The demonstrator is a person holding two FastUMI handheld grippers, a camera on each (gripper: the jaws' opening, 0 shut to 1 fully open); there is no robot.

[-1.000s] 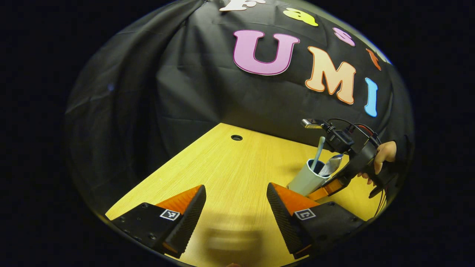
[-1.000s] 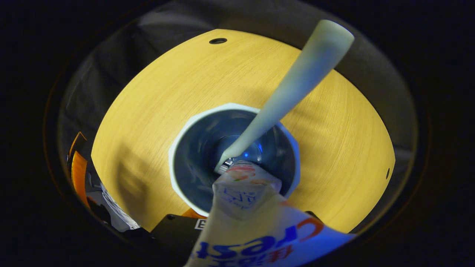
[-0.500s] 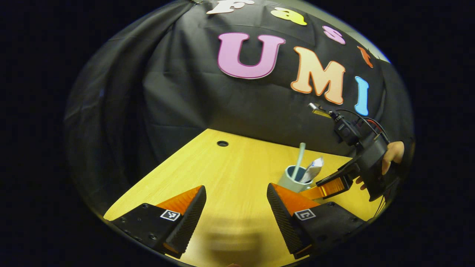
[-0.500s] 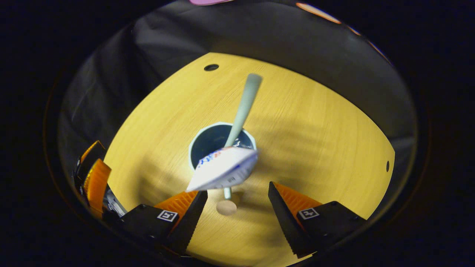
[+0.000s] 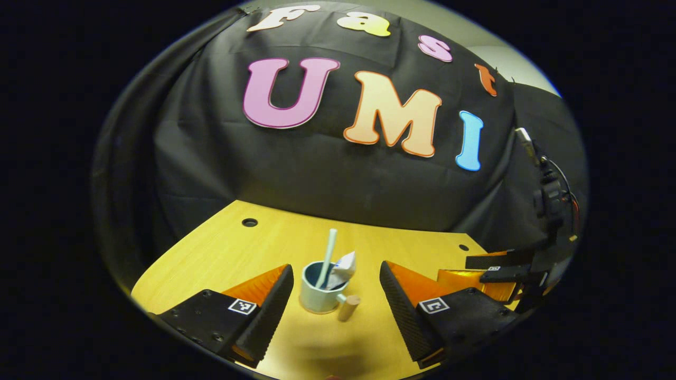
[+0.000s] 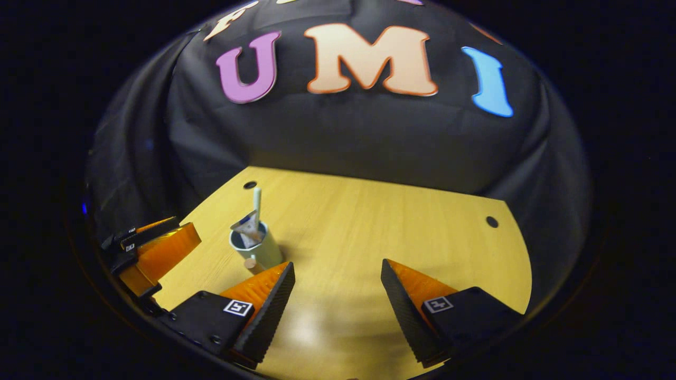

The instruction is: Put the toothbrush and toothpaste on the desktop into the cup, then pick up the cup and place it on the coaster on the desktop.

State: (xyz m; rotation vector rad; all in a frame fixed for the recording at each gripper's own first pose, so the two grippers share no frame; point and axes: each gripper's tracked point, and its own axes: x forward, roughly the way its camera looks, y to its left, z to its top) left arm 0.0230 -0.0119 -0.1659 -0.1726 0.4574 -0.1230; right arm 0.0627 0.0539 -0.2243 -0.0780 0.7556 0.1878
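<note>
A pale blue-green cup [image 5: 317, 296] stands upright on the wooden desktop [image 5: 232, 253], with a light toothbrush [image 5: 329, 250] and a white toothpaste tube [image 5: 344, 268] sticking out of it. Its short wooden handle [image 5: 348, 307] points toward me. My left gripper [image 5: 336, 270] is open, and the cup stands a little ahead, between the lines of its fingers. In the right gripper view the cup [image 6: 257, 249] sits to the left, beside the left finger. My right gripper [image 6: 338, 266] is open over bare desktop [image 6: 401, 221] and holds nothing.
The other gripper [image 5: 478, 269] hangs at the desk's right edge in the left gripper view. In the right gripper view the left gripper [image 6: 182, 232] is at the far left. Small round holes [image 6: 491, 221] mark the desktop corners. Black cloth walls the far side.
The right gripper let the toothpaste go into the cup, opened, and pulled back to the right. The left gripper swung toward the cup, which now stands in front of its fingers.
</note>
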